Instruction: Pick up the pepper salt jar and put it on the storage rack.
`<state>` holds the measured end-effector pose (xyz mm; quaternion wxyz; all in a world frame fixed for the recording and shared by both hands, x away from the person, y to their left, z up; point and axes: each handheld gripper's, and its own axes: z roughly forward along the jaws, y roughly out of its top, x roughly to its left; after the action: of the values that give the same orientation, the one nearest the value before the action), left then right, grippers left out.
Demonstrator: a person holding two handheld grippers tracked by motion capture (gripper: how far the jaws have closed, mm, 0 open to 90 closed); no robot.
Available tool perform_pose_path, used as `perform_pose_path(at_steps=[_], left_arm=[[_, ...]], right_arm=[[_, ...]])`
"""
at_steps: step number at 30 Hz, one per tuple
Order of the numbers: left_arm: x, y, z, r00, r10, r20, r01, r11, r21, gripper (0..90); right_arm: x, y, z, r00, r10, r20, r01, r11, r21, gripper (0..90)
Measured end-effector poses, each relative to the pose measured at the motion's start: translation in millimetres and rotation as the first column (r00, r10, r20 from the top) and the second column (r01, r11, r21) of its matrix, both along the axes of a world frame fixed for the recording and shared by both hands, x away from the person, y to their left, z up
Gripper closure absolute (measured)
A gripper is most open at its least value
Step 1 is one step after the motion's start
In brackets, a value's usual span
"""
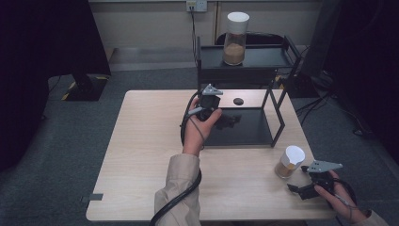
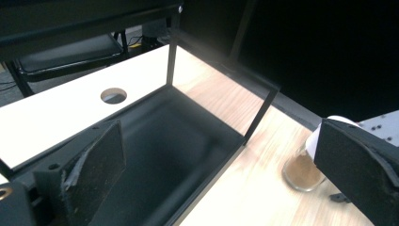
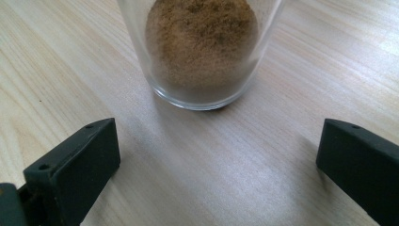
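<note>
- Nearest the person, at the worktop's (image 1: 141, 155) right front corner, the right tongs (image 1: 301, 189) are held wide open and empty, aimed at a short glass jar (image 1: 289, 162) of brown powder with a white lid, just ahead of the jaws.
- A risk is judged: an off-centre closing could tip the smooth jar.
- Farther on, the left tongs (image 1: 225, 120) are held wide open and empty over the lower tray of a black rack (image 1: 277, 123).
- Farthest, a taller jar (image 1: 235, 38) is seen on the rack's top shelf.

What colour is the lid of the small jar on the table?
White; the small jar and its lid show best in the high view.
</note>
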<state>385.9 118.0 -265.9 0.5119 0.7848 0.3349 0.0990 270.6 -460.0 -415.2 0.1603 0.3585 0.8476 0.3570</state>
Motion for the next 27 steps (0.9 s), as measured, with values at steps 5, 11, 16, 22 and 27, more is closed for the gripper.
perform_pose_path(at_steps=[5,11,16,22,27], left_arm=[[-3.4,1.4,-12.0,1.0000,-0.008,-0.004,0.008,1.0000,0.000,1.8],[-8.0,4.2,-24.3,1.0000,-0.007,-0.001,0.007,1.0000,0.000,1.8],[-11.9,8.0,-39.6,1.0000,-0.009,-0.004,0.009,0.9999,-0.009,1.8],[-15.2,13.4,-56.7,0.9996,-0.013,-0.024,0.012,0.9998,-0.018,1.8],[-20.8,17.1,-66.1,0.9996,-0.014,-0.024,0.013,0.9997,-0.019,1.8]], right_arm=[[0.0,0.0,0.1,1.0000,0.000,-0.001,0.000,1.000,0.000,0.0],[0.0,0.0,0.0,1.0000,0.000,0.000,0.000,1.000,0.000,0.0],[0.0,0.0,0.0,1.0000,0.000,0.000,0.000,1.000,0.000,0.0],[0.1,-0.1,0.0,1.0000,0.001,0.000,-0.001,1.000,0.000,0.0],[0.0,-0.1,-0.1,1.0000,0.001,0.001,-0.001,1.000,0.000,0.0]])
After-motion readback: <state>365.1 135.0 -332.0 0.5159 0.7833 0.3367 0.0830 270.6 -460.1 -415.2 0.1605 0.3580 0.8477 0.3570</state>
